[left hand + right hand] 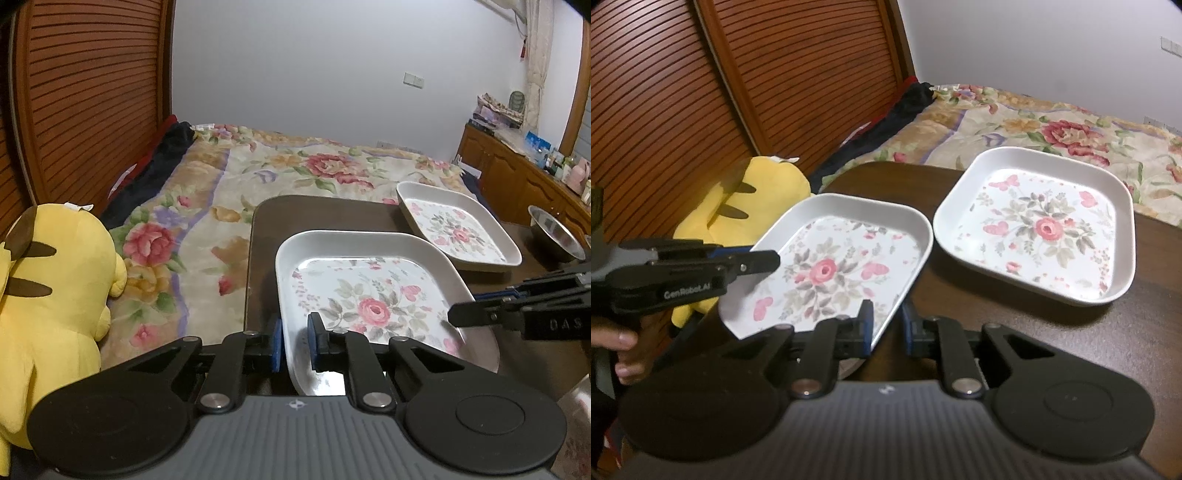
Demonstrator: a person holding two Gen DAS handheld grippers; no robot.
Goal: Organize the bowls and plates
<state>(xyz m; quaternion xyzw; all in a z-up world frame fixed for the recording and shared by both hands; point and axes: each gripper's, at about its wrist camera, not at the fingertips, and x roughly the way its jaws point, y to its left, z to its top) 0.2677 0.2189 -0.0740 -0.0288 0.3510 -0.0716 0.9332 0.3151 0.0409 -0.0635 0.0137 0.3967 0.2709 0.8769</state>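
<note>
Floral plate (369,295), the nearer of two matching square dishes, is held over the near part of the dark brown desk (317,214), gripped on two opposite sides. It is seen tilted, its near edge raised towards the cameras and its far corner pointing away towards the bed (295,162); being roughly square, no clear long axis can be told. A white raised rim with rounded corners is shown, and a flat base printed with a pink rose, grey-green leaves and pink butterflies.

The left hand-held gripper (295,343) is closed on the plate's left rim, the blue pads pressed on either side of the wall. The right hand-held gripper (886,325) is likewise clamped on the right rim, one pad inside and one outside.

A second floral plate (1041,229) is set flat on the desk just beyond and to the right, apart from the held one.

Only in the left wrist view are a steel bowl (556,236) at the desk's far right edge and a wooden cabinet (517,177) with clutter shown. Only in the right wrist view are fingers (624,339) of the person's left hand seen on the other tool's handle. A yellow plush toy (55,295) and a slatted wooden door (92,92) are visible in both.
</note>
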